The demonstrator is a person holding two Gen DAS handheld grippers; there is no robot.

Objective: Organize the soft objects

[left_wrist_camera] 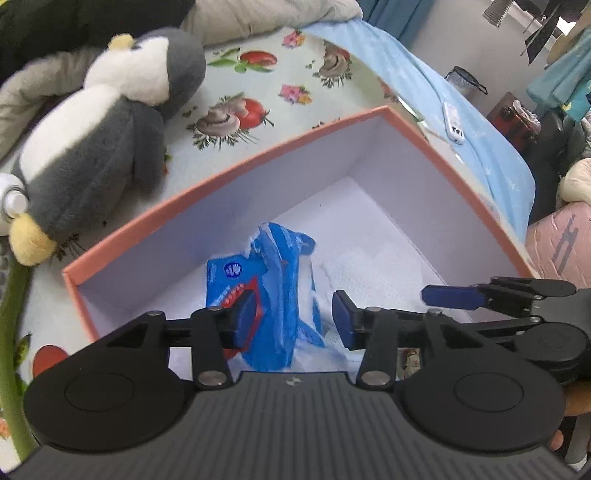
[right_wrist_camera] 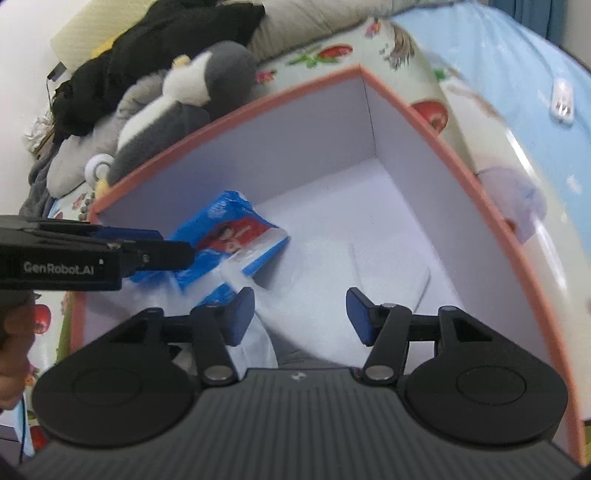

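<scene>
Blue crinkled plastic tissue pack lies in the pink cardboard box, between my released left gripper; right gripper released, empty.

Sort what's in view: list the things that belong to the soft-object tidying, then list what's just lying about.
Part of the job:
- pink box, open
- blue tissue pack, inside the box
- penguin plush, outside the box
- left gripper and right gripper, both open over the box

Lying about:
- small white device on the blue sheet
- black clothing
- beige pillow
</scene>
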